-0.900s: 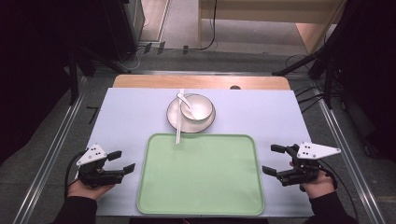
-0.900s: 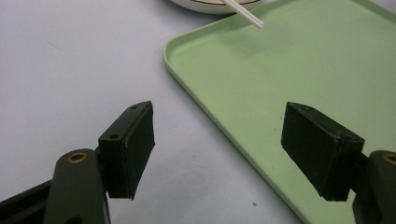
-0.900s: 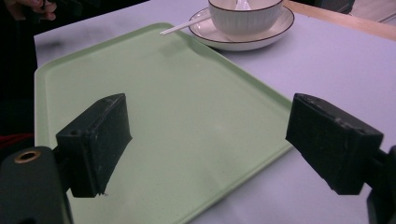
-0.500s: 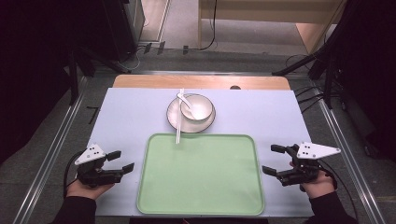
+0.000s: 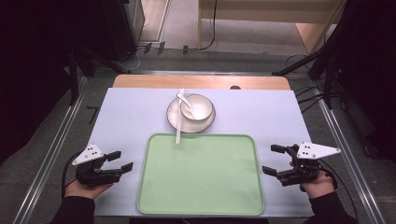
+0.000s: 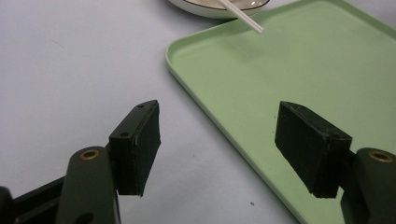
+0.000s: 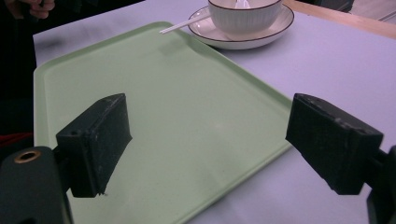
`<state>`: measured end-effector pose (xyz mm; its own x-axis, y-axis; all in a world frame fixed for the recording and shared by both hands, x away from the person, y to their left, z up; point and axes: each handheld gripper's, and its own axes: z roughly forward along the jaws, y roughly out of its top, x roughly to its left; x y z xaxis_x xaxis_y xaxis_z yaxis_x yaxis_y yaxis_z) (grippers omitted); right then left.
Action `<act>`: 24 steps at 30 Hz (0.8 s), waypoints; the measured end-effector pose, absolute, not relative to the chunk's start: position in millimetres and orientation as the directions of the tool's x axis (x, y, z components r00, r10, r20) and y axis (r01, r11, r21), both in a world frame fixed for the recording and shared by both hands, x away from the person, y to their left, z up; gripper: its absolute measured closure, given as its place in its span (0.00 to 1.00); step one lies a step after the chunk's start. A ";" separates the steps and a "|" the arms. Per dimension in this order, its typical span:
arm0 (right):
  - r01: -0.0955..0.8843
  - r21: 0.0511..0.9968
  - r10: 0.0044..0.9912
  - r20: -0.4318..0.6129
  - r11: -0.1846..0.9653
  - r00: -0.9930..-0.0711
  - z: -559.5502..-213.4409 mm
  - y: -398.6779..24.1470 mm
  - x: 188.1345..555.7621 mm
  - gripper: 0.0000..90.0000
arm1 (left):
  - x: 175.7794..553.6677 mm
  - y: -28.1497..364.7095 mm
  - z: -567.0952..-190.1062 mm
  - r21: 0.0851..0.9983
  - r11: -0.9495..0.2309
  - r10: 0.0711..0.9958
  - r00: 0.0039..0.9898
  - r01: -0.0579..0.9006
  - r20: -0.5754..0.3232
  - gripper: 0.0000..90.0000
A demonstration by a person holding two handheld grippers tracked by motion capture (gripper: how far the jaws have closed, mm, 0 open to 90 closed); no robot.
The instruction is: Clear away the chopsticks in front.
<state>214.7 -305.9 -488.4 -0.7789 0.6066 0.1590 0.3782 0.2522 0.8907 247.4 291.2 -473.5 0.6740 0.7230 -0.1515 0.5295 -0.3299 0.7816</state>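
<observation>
1. The table (image 5: 130, 116), covered in pale lilac, is seen under both grippers; it stretches away from them toward the far wooden edge.

2. The green tray (image 5: 201, 175) is placed between the two grippers, just beside each of them. Its long side runs from one gripper to the other. In the left gripper view the tray's corner (image 6: 299, 84) is seen ahead and to the right of the jaws; in the right gripper view the tray (image 7: 177, 112) is seen ahead and to the left.

3. The left gripper (image 5: 120, 161) is held low over the table at the left side of the tray. Its jaws are set wide apart and nothing is between them.

4. The right gripper (image 5: 275, 160) is held at the right side of the tray. Its jaws are also wide apart and empty.

5. The plate (image 5: 175, 116) is found beyond the far edge of the tray, well apart from both grippers, and it carries the bowl (image 5: 198, 108).

6. A spoon (image 5: 184, 99) is laid in the bowl.

7. The chopsticks (image 5: 180, 116) are laid across the plate, and their near end reaches over the tray's far rim. Their long axis points toward the person, away from the plate. This end is judged to lie nearer to the left gripper, ahead of it and to its right, so a reach forward and inward is needed.
</observation>
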 end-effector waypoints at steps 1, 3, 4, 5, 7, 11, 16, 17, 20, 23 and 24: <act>0.378 0.891 0.606 0.158 0.253 -0.779 -488.5 -305.9 214.6 0.16 | 247.9 291.1 -473.6 0.780 -0.326 0.726 0.670 0.534 -0.155 0.34; 0.379 0.890 0.606 0.159 0.253 -0.779 -488.4 -306.2 214.4 0.16 | 249.0 291.3 -474.2 0.777 -0.314 0.724 0.667 0.546 -0.176 0.33; 0.378 0.890 0.607 0.158 0.254 -0.779 -488.3 -306.4 214.3 0.16 | 249.2 291.5 -474.1 0.774 -0.315 0.724 0.667 0.549 -0.177 0.33; 0.379 0.890 0.607 0.159 0.253 -0.779 -488.3 -306.4 214.3 0.16 | 249.2 291.5 -474.0 0.774 -0.315 0.724 0.666 0.549 -0.178 0.33; 0.379 0.890 0.607 0.158 0.253 -0.779 -488.3 -306.4 214.4 0.16 | 249.1 291.5 -474.0 0.778 -0.313 0.727 0.665 0.545 -0.173 0.33; 0.379 0.890 0.607 0.159 0.254 -0.779 -488.3 -306.2 214.3 0.16 | 248.5 291.4 -473.3 0.778 -0.317 0.725 0.668 0.543 -0.171 0.36; 0.379 0.889 0.607 0.158 0.255 -0.779 -488.2 -306.3 214.0 0.16 | 247.2 289.9 -472.8 0.780 -0.323 0.723 0.672 0.536 -0.163 0.42; 0.378 0.890 0.606 0.157 0.256 -0.780 -488.3 -306.3 214.1 0.16 | 246.7 289.5 -473.0 0.781 -0.328 0.726 0.671 0.531 -0.152 0.41; 0.379 0.890 0.606 0.158 0.256 -0.779 -488.3 -306.2 214.2 0.16 | 246.4 289.6 -473.2 0.781 -0.334 0.726 0.672 0.527 -0.143 0.42; 0.379 0.889 0.606 0.157 0.257 -0.780 -488.3 -305.9 214.0 0.16 | 246.1 289.9 -472.6 0.783 -0.327 0.724 0.672 0.530 -0.152 0.44; 0.379 0.889 0.606 0.158 0.256 -0.779 -488.5 -305.8 214.0 0.16 | 246.1 289.6 -472.6 0.784 -0.321 0.723 0.672 0.532 -0.160 0.44</act>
<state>214.0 -305.8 -488.5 -0.7793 0.6064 0.1580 0.3791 0.2555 0.8894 246.1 289.6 -472.6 0.6723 0.7229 -0.1596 0.5316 -0.3215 0.7836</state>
